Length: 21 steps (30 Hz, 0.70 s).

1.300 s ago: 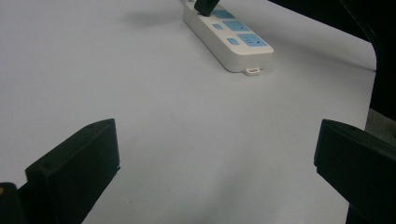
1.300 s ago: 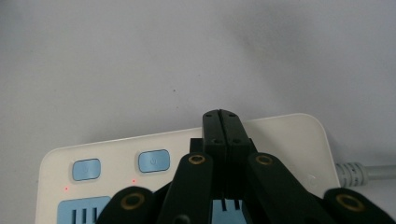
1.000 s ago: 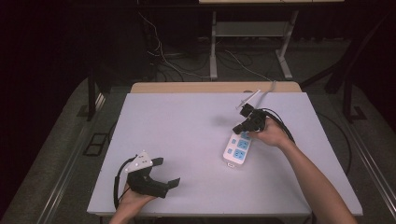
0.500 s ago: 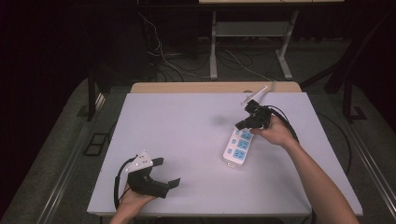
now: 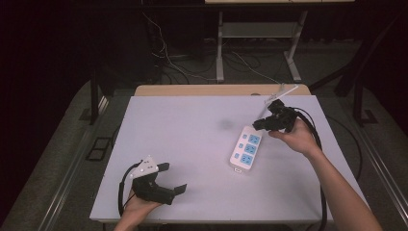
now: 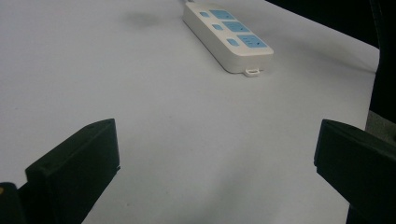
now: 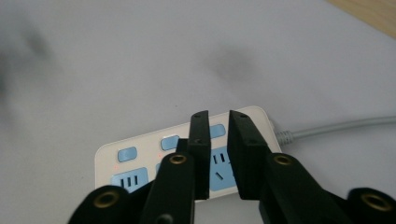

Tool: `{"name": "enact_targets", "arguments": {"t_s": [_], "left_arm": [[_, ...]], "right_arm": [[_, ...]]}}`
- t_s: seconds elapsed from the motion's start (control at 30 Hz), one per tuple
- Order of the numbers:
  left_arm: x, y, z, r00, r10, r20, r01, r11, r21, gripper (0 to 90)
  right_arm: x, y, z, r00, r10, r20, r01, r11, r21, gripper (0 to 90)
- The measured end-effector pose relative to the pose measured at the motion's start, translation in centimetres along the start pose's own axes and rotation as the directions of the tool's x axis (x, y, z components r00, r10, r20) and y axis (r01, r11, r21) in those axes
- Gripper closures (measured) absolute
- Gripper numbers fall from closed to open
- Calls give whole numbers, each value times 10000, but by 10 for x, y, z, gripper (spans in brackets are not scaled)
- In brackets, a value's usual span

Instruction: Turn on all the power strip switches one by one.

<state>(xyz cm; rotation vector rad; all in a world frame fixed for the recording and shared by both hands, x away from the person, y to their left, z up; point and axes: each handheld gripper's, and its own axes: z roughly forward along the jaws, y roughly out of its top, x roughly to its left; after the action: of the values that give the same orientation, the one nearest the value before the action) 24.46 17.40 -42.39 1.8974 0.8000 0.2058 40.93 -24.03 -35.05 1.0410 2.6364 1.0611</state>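
Here, step: the right hand-held gripper (image 7: 217, 116) hangs just above the power strip (image 5: 245, 148); its jaws have just been opening to a narrow gap with nothing between them.
Advice: lift clear without knocking the blue switches.
Left hand-held gripper (image 5: 166, 179): wide, idle, near edge.
Power strip: flat, right of centre.
Surface (image 5: 192, 134): pale, otherwise bare.
Room: dark, floor cables, a second table frame behind.

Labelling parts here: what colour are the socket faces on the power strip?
Light blue on a white power strip; clearest in the left gripper view.
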Motion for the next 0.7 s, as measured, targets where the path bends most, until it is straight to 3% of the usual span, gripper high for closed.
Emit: {"name": "enact_targets", "arguments": {"t_s": [0.17,0.33,0.57,0.7], "left_arm": [[0,0,0,10000,-8,14,8,10000,-38,0],[-1,0,0,10000,-1,16,1,10000,-69,0],[-1,1,0,10000,-40,2,40,10000,-86,0],[-1,0,0,10000,-40,7,40,9999,-95,0]], "right_arm": [[3,-11,-15,9990,413,170,-405,9983,-416,637],[7,-25,-26,9960,782,434,-744,9937,-840,439],[20,-48,-36,9886,1451,406,-1400,9843,-1078,14],[28,-63,-43,9876,1556,202,-1509,9773,-1487,4]]}}
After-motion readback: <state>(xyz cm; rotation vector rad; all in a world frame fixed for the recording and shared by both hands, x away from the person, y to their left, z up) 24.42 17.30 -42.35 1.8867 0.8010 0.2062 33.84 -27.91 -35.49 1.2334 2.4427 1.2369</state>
